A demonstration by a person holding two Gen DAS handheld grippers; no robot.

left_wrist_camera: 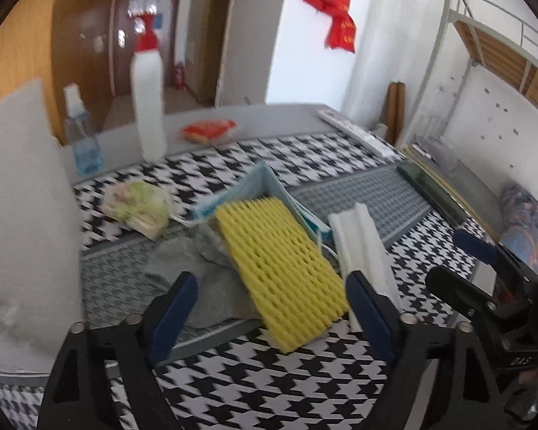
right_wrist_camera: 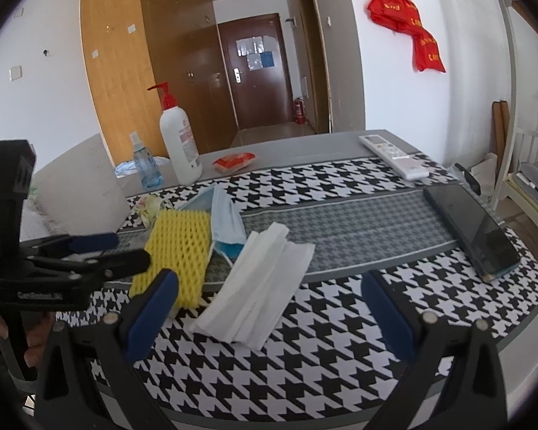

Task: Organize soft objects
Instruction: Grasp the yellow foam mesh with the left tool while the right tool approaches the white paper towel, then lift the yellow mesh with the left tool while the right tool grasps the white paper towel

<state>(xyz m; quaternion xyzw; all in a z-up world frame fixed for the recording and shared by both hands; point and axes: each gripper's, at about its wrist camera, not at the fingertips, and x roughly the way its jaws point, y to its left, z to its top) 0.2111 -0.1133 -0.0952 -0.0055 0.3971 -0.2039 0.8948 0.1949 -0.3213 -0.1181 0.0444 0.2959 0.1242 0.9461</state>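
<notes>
A yellow foam net lies on the houndstooth tablecloth, partly over a grey cloth and a blue face mask. A folded white tissue lies to its right. A floral packet lies behind. My left gripper is open and empty above the foam net's near end. My right gripper is open and empty just above the tissue's near end. Each gripper shows at the edge of the other's view.
A white pump bottle, a small spray bottle and a red packet stand at the back. A remote and a dark phone lie right. A white box stands left.
</notes>
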